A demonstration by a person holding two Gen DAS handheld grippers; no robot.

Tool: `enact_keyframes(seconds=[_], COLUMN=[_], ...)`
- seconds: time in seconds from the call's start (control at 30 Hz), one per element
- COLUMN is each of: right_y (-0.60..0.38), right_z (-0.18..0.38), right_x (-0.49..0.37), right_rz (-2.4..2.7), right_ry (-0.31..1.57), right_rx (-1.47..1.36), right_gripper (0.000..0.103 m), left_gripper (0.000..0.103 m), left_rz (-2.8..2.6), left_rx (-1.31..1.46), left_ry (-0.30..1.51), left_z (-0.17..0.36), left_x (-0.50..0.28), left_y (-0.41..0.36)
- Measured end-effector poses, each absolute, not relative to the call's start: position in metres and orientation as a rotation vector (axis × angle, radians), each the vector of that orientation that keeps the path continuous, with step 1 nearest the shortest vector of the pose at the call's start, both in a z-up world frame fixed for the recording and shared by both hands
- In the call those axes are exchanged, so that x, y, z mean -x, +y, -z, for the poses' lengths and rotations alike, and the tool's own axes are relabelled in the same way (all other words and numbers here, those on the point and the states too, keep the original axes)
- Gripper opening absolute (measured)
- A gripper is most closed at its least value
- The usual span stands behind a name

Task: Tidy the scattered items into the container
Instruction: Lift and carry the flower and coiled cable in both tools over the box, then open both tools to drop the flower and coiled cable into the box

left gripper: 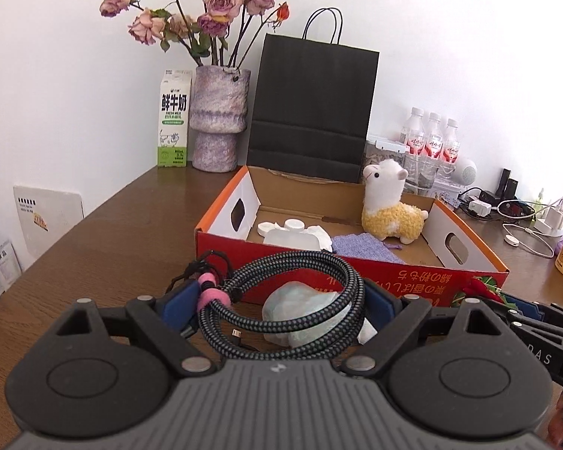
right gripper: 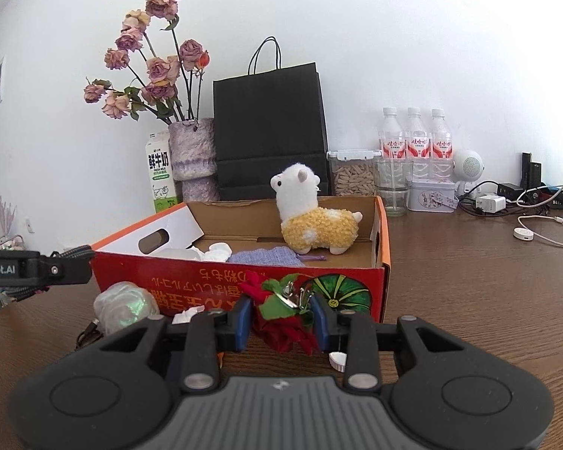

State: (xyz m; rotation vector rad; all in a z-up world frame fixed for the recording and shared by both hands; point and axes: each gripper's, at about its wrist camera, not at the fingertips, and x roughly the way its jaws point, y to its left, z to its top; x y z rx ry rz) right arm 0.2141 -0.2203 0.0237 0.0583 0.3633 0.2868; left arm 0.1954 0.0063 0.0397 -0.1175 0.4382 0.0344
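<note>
- While your left gripper (left gripper: 281,300) carries the coiled braided cable (left gripper: 281,292) between wide-set jaws, pressed against both pads, keep that grip steady; the coil looks springy and could slip out sideways.
- Your right gripper (right gripper: 281,315) is clamped on a red fabric flower with green leaves (right gripper: 281,318), jaws narrow, pads bearing on both sides of it. A small metal clip shows among the leaves.
- Both loads hang just short of the near wall of the cardboard box (left gripper: 356,273), which stands on the bench (left gripper: 112,232). In my judgement the step in hand is carrying them over that wall.
- Clear the rim fully before you let go. Lower the cable onto bare floor inside, not on the plush alpaca (left gripper: 390,206).
- Release one gripper at a time, so the two do not crowd each other over the opening.
- Already in the box: the alpaca upright at the far right, a lilac cloth pouch (left gripper: 364,247) flat in the middle, white lidded pieces and tissue (left gripper: 292,232) at the left.
- Remaining outside: a pale crumpled plastic wrap (right gripper: 125,305) on the bench just before the box, beneath the cable coil, and a small white ribbed cap (right gripper: 337,360) below the right gripper.
- Cable appearance: grey-and-black weave, bound with a pink strap (left gripper: 210,292), one plug end dangling inside the loop.
</note>
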Motion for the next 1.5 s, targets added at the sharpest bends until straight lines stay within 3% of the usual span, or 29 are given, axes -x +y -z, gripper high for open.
enact_keyframes(seconds=[0.43, 0.87, 1.13, 1.5], right_y=[-0.219, -0.205, -0.198, -0.202], right_z=[-0.048, -0.088, -0.067, -0.046], right_x=[-0.204, -0.265, -0.329, -0.339], right_rz=[-0.284, -0.260, -0.249, -0.232], right_ry=[0.241, 0.194, 0.278, 0.377], right_rx=[-0.058, -0.035, -0.088, -0.097], right_gripper=[0.032, 0.033, 0.033, 0.033], left_gripper=[0.091, 0.091, 0.091, 0.091], left_rz=[0.012, 0.087, 0.056, 0.055], left_rx=[0.115, 0.185, 0.117, 0.054], left_ry=[0.291, 0.201, 0.101, 0.220], left_z=[-0.062, -0.075, -0.070, -0.046], left_x=[-0.190, -0.244, -0.300, -0.316], left_y=[0.000, -0.013, -0.028, -0.032])
